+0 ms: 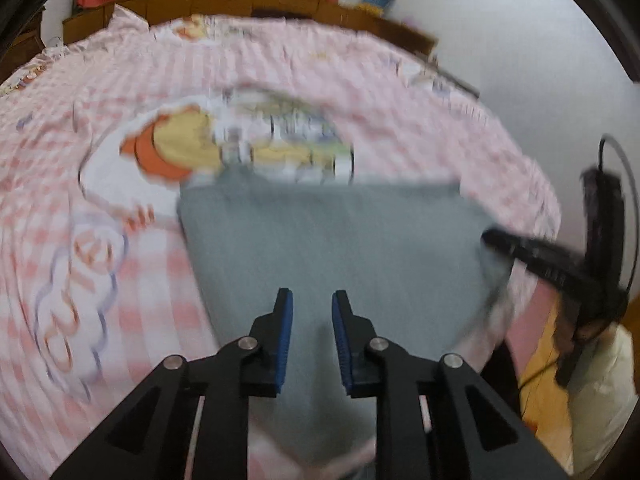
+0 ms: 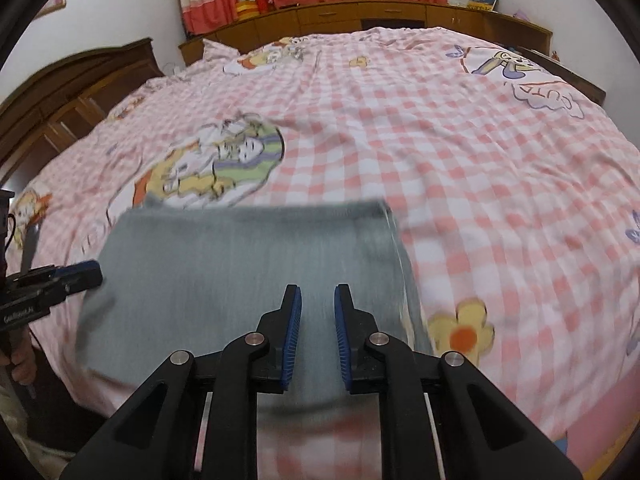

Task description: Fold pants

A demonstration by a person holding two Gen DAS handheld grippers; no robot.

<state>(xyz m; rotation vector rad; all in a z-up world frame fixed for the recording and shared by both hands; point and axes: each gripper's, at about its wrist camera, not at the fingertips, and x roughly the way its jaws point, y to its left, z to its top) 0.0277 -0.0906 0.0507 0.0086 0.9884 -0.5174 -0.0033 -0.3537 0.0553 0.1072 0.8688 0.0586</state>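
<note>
One pair of grey pants [image 2: 248, 280] lies folded into a rectangle on my pink checked bedspread [image 2: 480, 168], near its front edge. Two grippers: my left gripper [image 1: 312, 340] hovers above the fabric, jaws apart, nothing between them. My right gripper [image 2: 317, 340] likewise, jaws apart, empty. Both views are motion-blurred. One wooden headboard [image 2: 360, 16] stands behind.
</note>
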